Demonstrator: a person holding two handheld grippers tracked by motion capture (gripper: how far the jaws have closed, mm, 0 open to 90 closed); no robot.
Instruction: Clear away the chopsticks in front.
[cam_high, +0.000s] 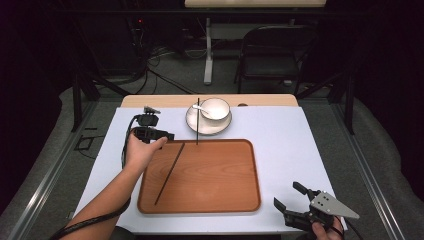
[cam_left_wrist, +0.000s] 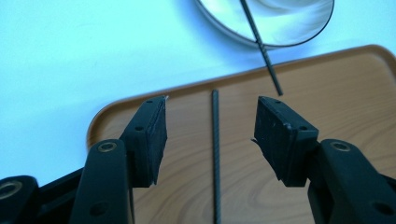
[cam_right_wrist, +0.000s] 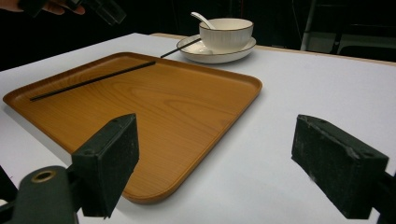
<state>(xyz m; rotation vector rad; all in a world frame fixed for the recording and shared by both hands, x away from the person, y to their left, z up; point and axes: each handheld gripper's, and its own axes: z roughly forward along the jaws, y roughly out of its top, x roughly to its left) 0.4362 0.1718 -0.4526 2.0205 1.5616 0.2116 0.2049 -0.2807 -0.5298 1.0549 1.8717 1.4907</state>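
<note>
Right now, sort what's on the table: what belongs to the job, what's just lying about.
In the job:
- chopstick on the tray
- chopstick across the plate
- wooden tray
- left claw, open

Lying about:
- bowl
- spoon
- plate
- right claw, open, idle

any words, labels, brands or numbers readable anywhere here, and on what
None: no readable text shows in these pictures.
The wooden tray, bowl, saucer, spoon and both chopsticks are plain.
The left gripper and right gripper bear no legible marking.
</note>
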